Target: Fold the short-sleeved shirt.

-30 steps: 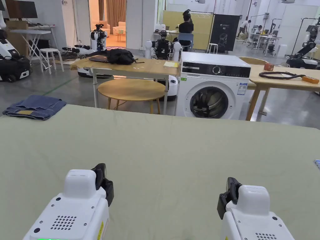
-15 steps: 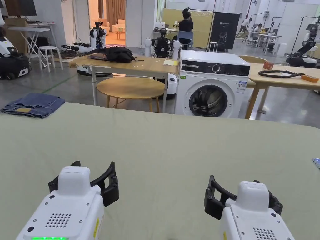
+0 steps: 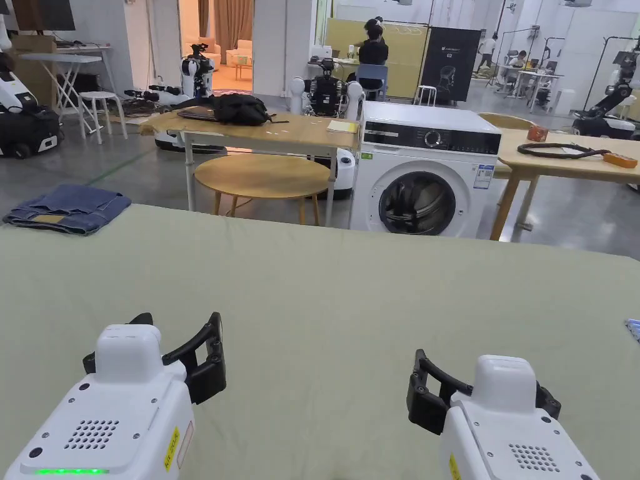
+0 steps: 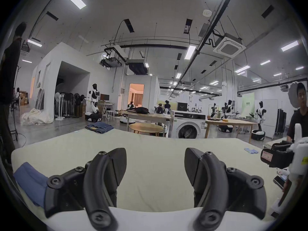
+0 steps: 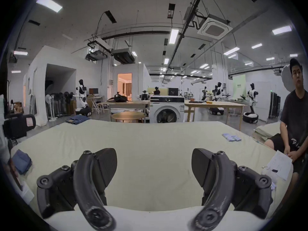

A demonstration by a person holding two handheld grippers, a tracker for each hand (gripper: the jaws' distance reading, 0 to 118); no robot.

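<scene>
Above the near edge of the green table, the left gripper and the right gripper hover with jaws wide apart, holding nothing. No spread shirt lies before them. A folded blue cloth rests at the near left corner (perhaps the short-sleeved shirt, I cannot tell), well apart from the folded jeans at the far left corner. To begin well, I judge the left gripper should reach that cloth and pinch one layer at an edge. Most of this cloth is cut off behind the jaw.
</scene>
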